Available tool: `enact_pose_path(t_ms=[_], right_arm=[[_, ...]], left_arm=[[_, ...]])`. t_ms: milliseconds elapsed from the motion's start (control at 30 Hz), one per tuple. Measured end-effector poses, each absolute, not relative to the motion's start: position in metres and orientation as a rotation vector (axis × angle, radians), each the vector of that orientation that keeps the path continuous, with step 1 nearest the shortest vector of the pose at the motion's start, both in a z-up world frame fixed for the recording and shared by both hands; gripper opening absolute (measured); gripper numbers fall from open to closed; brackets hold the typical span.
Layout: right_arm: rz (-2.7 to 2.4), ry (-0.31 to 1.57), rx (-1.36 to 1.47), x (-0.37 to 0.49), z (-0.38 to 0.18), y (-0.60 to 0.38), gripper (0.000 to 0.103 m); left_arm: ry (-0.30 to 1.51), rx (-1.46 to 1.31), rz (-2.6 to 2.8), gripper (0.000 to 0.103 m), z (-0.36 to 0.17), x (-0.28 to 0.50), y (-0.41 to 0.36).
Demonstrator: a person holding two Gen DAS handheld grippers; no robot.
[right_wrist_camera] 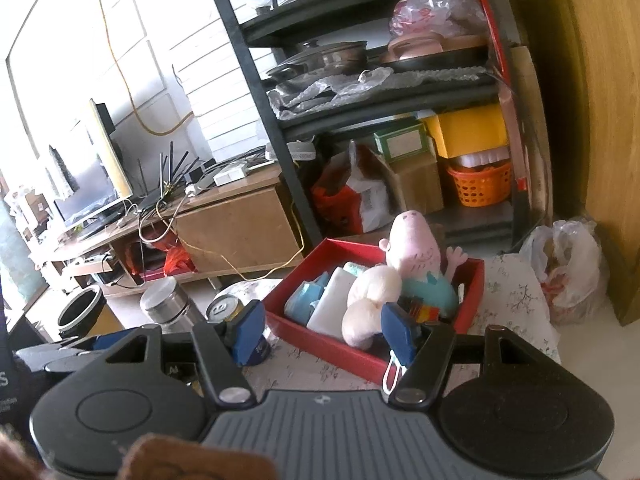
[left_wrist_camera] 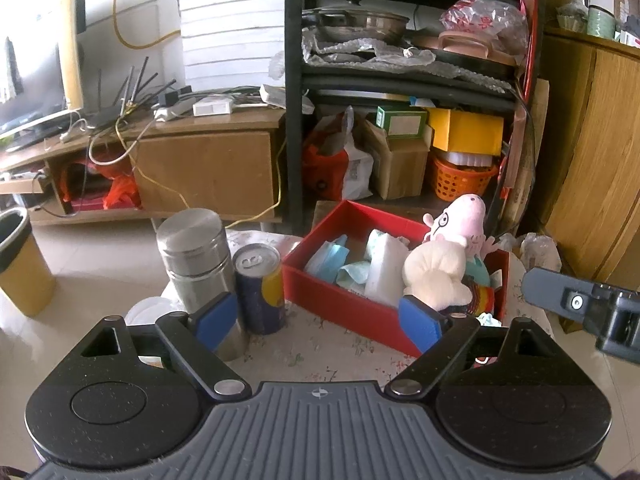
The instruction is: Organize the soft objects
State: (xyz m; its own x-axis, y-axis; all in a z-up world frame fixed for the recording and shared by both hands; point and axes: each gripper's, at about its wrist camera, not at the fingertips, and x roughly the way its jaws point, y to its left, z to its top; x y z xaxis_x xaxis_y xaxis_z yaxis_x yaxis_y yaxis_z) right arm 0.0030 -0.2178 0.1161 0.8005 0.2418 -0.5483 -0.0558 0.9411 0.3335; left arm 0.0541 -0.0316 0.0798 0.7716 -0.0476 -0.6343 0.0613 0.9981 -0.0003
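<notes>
A red box stands on the floral tablecloth. Inside it sit a pink pig plush, a cream plush, blue face masks and a white tissue pack. My left gripper hovers open before the box's front wall, nothing between its blue pads. My right gripper is also open and empty, just short of the box. A white mask loop shows under its right finger.
A steel flask and a drink can stand left of the box. Behind are a black shelf unit, a low TV cabinet and a bin. A plastic bag lies at the right.
</notes>
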Motion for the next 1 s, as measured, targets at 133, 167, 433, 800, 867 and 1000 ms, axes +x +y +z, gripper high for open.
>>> enact_pose_path(t_ms=[133,167,433,800,867,1000], right_arm=[[0.151,0.601,0.282,-0.003,0.116,-0.215,0.036],[0.145,0.596,0.271,-0.003,0.116,-0.215,0.036],[0.121,0.595,0.253,0.0,0.113,-0.214,0.036],[0.091,0.601,0.234,0.003,0.105,-0.211,0.036],[0.093,0.602,0.233,0.004,0.104,-0.21,0.036],[0.095,0.602,0.236,0.004,0.104,-0.209,0.036]], left_arm=[[0.677,0.007,-0.053,0.087,0.081,0.051,-0.031],[0.676,0.006,-0.053,0.087,0.081,0.05,-0.031],[0.676,0.002,-0.054,0.088,0.08,0.05,-0.031],[0.677,-0.014,-0.059,0.089,0.08,0.049,-0.033],[0.676,-0.014,-0.062,0.089,0.08,0.048,-0.034],[0.674,-0.02,-0.055,0.089,0.08,0.048,-0.034]])
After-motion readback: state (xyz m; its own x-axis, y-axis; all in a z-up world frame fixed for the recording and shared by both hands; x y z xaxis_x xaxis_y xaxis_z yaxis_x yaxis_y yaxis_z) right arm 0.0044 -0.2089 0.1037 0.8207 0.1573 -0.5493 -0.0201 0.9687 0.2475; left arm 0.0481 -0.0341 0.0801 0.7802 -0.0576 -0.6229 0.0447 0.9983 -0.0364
